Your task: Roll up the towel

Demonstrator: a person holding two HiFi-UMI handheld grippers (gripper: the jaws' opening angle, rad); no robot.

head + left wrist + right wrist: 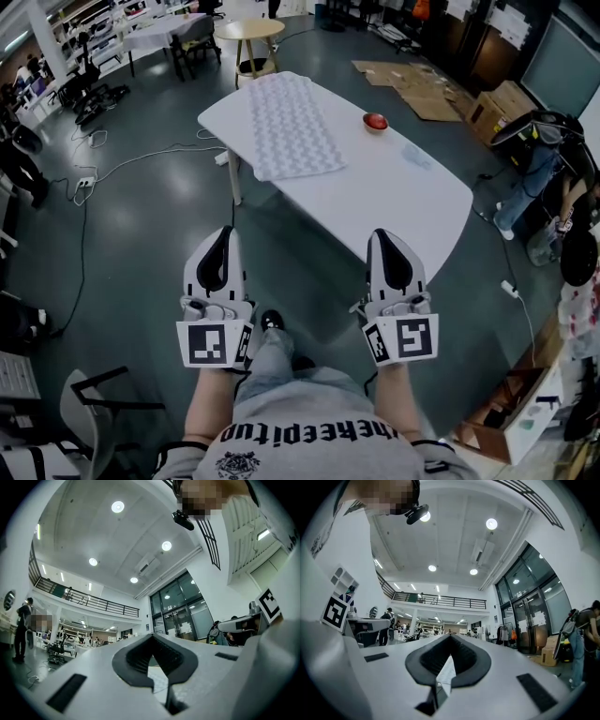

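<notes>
1. While nothing's been touched yet, both tools are just held out in front of the body. The left gripper has its jaws pressed together on nothing, and the right gripper is the same, closed and empty. Each gripper view shows only the pads meeting, tilted up toward the ceiling.
2. Next out is the white table, with its near rounded end more in front of the right gripper.
3. The towel lies flat on the far-left part of that table, well apart from both grippers. Its long axis runs away from the person and its near short end sits by the table edge. It falls roughly between the lines of the two grippers, so I'd call neither hand clearly nearer. My guess is the roll starts from that near short end, which means walking up first.
4. A small red bowl sits to the right of the towel, apart from it, so it probably won't interfere. The table leg under the towel's near corner is the thing to mind on approach.
5. Further off are cables on the floor on the left, flattened cardboard and a round wooden table.
</notes>
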